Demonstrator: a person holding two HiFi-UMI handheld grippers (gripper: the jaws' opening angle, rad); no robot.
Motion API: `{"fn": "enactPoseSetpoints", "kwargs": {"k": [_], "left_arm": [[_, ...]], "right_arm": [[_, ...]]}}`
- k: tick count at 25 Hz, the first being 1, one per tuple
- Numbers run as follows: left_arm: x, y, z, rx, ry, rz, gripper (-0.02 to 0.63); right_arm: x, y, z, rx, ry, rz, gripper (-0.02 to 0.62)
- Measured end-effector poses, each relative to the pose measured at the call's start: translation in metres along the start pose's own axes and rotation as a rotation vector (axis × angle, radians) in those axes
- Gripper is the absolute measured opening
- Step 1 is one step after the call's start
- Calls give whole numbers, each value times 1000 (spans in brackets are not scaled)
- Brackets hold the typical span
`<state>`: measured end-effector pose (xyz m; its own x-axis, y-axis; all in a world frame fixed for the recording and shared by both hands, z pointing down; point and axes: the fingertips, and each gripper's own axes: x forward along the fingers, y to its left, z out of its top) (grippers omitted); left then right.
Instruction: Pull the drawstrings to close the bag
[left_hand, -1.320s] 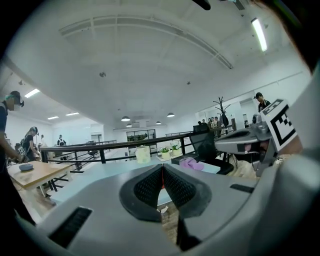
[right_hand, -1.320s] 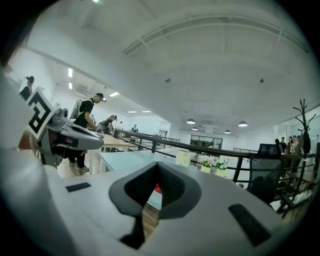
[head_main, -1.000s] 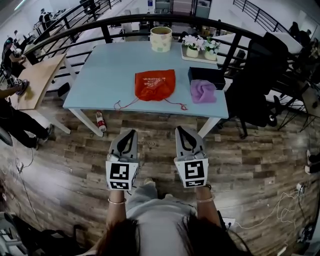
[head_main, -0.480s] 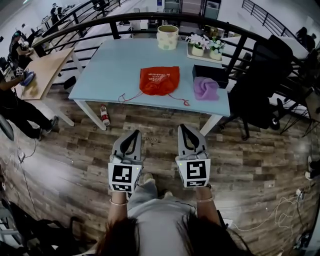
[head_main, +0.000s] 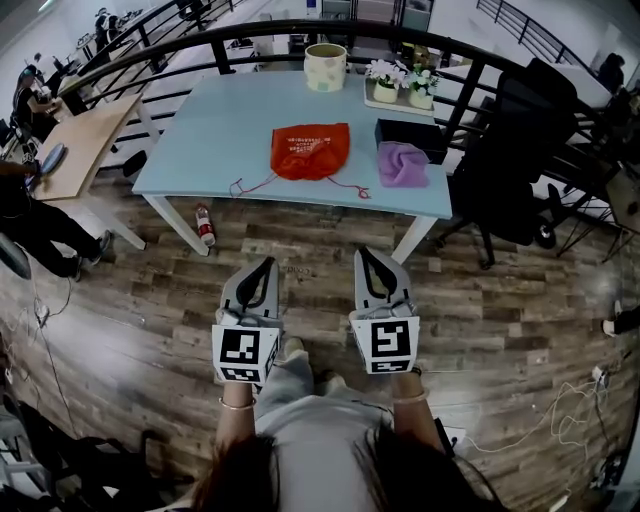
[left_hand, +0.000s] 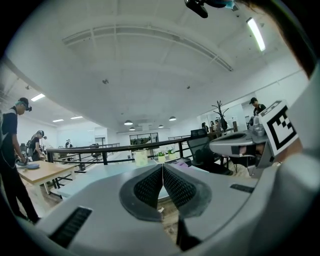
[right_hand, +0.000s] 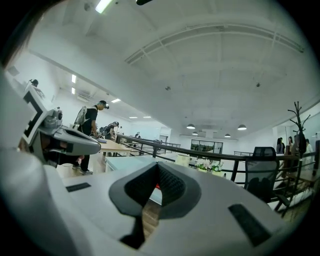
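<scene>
Slumping crumpled on the table (head_main: 215, 140), your orange bag (head_main: 311, 151) trails red drawstrings (head_main: 246, 186) on both sides. Only the head view shows those strings. Your left hand-held gripper (head_main: 268, 262) and right hand-held gripper (head_main: 362, 252) are closed, empty.

The bag (head_main: 311, 151) is lying mid-surface (head_main: 200, 150), its drawstrings (head_main: 248, 185) trailing toward the near edge. A cloth (head_main: 403, 163) is resting just right of it, with a box (head_main: 410, 133) just behind. A cup (head_main: 325, 67) and a tray of potted plants (head_main: 398, 88) are standing at the far edge. A bottle (head_main: 205, 225) is lying on the floor (head_main: 480, 330) beside the near left leg. The left gripper (head_main: 266, 264) and right gripper (head_main: 363, 254) are hovering side by side, well apart from the surface's near edge.
</scene>
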<state>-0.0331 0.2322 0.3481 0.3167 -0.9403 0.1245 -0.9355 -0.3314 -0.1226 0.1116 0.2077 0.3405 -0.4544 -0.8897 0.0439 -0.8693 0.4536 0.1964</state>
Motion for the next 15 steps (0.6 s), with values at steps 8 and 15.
{"fn": "enactPoseSetpoints", "kwargs": {"k": [8, 15], "left_arm": [[4, -8, 3, -5, -4, -18, 18], [26, -1, -1, 29, 10, -41, 18]], "right_arm": [[-11, -13, -2, 50, -2, -31, 25], [13, -15, -8, 76, 12, -35, 25]]}}
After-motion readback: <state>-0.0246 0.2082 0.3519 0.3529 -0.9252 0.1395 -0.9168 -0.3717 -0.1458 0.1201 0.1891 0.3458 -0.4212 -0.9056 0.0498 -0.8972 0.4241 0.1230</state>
